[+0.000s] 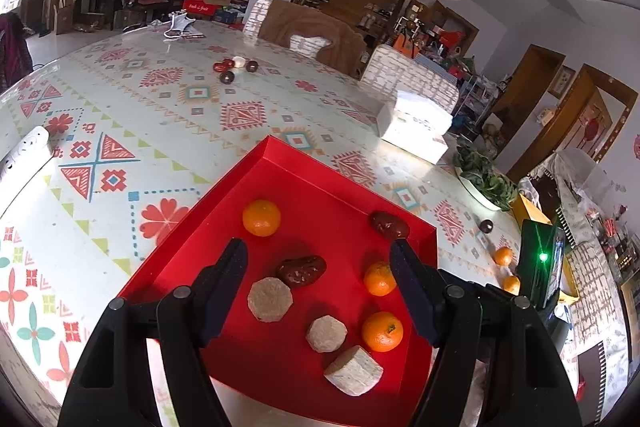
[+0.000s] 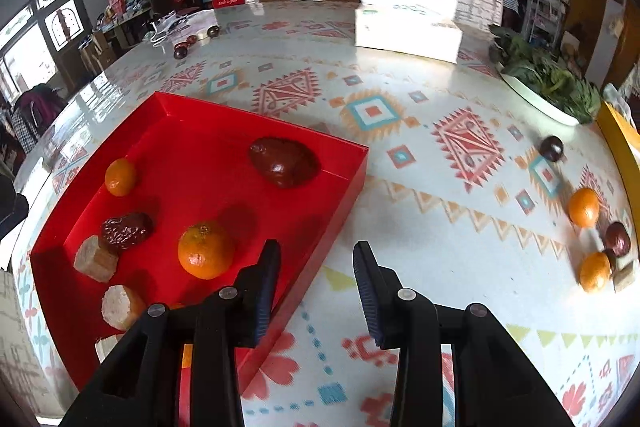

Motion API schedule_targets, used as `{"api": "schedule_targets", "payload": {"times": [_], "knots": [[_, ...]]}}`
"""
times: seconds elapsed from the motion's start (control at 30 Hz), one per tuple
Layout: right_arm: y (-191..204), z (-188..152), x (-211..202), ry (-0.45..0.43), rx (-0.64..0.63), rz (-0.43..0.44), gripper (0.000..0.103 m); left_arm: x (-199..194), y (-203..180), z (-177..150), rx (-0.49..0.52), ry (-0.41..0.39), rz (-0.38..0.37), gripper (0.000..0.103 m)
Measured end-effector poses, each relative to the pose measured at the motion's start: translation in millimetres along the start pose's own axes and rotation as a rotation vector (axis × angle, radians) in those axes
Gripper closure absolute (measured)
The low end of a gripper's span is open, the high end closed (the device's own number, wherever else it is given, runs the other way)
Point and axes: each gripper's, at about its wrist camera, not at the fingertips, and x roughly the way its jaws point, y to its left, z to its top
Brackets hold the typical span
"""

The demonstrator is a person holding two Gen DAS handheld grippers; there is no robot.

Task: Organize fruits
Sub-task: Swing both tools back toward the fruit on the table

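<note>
A red tray [image 1: 320,195] lies on the patterned table and holds three oranges [image 1: 261,218], two wrinkled red dates [image 1: 301,270] and three beige cake-like pieces [image 1: 270,299]. My left gripper [image 1: 319,251] hovers above the tray, open, with nothing gripped; one date lies below the gap. In the right wrist view, the right gripper [image 2: 317,249] stands open and empty over the right rim of the tray [image 2: 192,131], near an orange [image 2: 206,250]. Loose on the table to the right are two oranges [image 2: 583,207], dark dates [image 2: 617,238] and a beige piece [image 2: 624,277].
A white tissue box [image 2: 408,27] and a plate of leafy greens [image 2: 548,87] stand at the far right. A yellow box [image 2: 620,135] borders the right edge. Small dark fruits [image 1: 234,69] sit far across the table; a white power strip [image 1: 24,151] lies left.
</note>
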Motion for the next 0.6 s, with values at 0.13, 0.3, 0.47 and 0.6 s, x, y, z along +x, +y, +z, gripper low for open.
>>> {"api": "schedule_targets", "payload": {"times": [0.13,0.3,0.47,0.6], "knots": [[-17,-1,-1,0.015,0.043,0.062,0.052,-4,-18,-5,0.01,0.01,-0.029,0.03],[-49,-4,-42,-0.097,0.11,0.109,0.05,-21,-46,-5,0.038,-0.011,-0.054,0.02],[-107,-17,-105,-0.257,0.179,0.067,0.035,-69,-84,-7,0.078,-0.204,-0.123,0.001],[-172,-37,-138,-0.33,0.286,0.059,0.016,-62,-123,-24,0.172,-0.174,-0.175,0.0]]}}
